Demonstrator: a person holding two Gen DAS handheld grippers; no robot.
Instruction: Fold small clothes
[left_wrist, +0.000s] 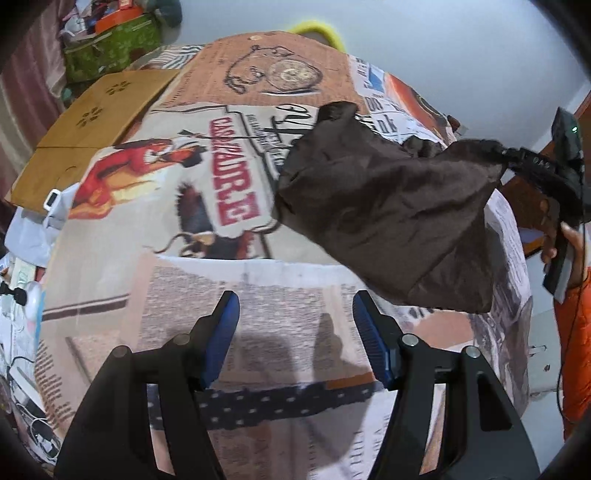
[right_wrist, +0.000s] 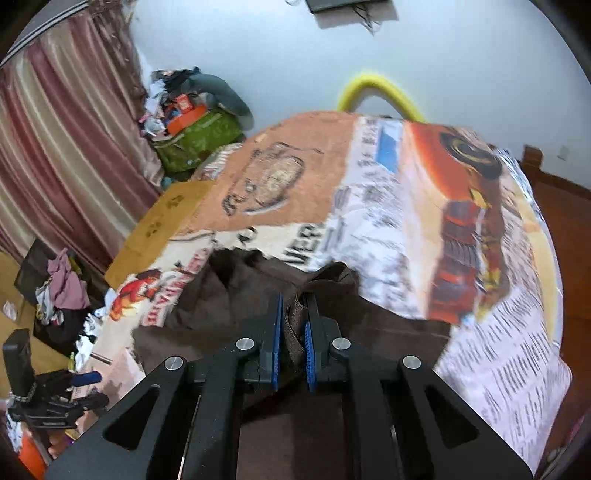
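Your left hand-held gripper (left_wrist: 291, 317) points steeply down, its blue-padded fingers (left_wrist: 221, 332) spread well apart with nothing between them. Your right hand-held gripper (right_wrist: 293, 321) tilts downward, fingers nearly together, pads pinching a bunched fold of the brown garment (left_wrist: 388, 218). From the left wrist view, your right hand (left_wrist: 569, 243) wraps that gripper's handle at the frame's right edge, orange sleeve (left_wrist: 578, 332) below it.

We see our right gripper (right_wrist: 294, 332) clamping the brown garment (right_wrist: 236, 295) (bunched between the pads) above the printed tablecloth (right_wrist: 388, 206).
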